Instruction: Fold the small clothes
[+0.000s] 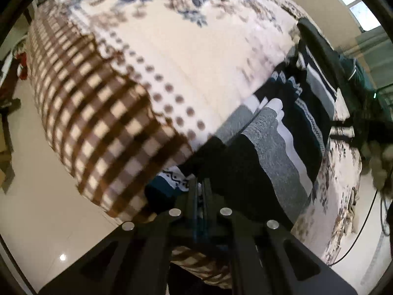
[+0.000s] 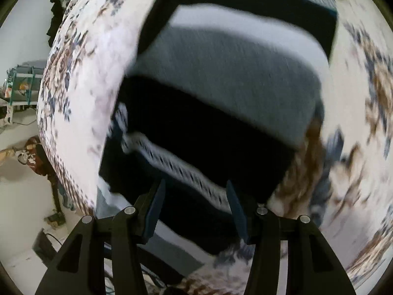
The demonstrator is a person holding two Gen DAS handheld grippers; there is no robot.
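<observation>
A striped knit garment (image 1: 282, 142) lies on a bed (image 1: 196, 61), near its edge. The garment carries broad bands of black, heather grey, white and dark teal, with a narrow white strip of small dark zigzag patterning. It lies partly folded, with layers overlapping so the bands step across one another. The bed cover is white with blue and brown flowers, a row of brown dots and a brown checked border hanging over the side.

The left gripper (image 1: 200, 191) has its fingers clenched on a black edge of the garment at the bed's near edge. The right gripper (image 2: 196, 206) hangs over the black band and patterned strip (image 2: 186, 169) with its fingers released and apart, gripping nothing; this view is blurred.
</observation>
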